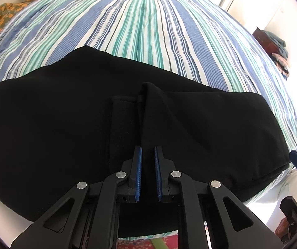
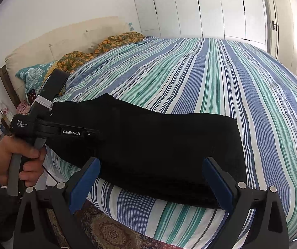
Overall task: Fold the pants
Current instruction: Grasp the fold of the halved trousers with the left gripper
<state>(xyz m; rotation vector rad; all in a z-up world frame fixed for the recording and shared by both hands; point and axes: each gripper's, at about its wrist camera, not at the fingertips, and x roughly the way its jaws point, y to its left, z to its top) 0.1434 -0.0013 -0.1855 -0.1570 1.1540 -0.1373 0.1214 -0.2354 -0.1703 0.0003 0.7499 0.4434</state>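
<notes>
Two claws are at work on one pair of black cloth pants (image 2: 158,145), which lies folded into a long band across the near edge of the bed, on the blue, green and white striped bedsheet (image 2: 221,78). My left gripper (image 1: 147,151) has its blue ribbed pads nearly together with a raised ridge of the black cloth running between them, so I judge it is pinching that fold near the middle of the near edge, beside what looks like a belt loop or pocket seam. My right gripper (image 2: 150,170) stands spread wide, its blue pads on either side of the band's right end, holding nothing.

Plenty could slip from here. The pinch on the left takes in only a narrow ridge; if I lift or drag, it may catch just the top layer, and the layers beneath would stay behind and open the fold. The band also overhangs the mattress edge toward me, so a pull in my direction could let the cloth slide off toward the patterned red rug (image 2: 111,234) below. If the right claw closes where it stands, it may nip the bedsheet along with the pants, and lifting would then drag the sheet up and rumple everything. Uneven lifting by the two claws would skew the next fold.
</notes>
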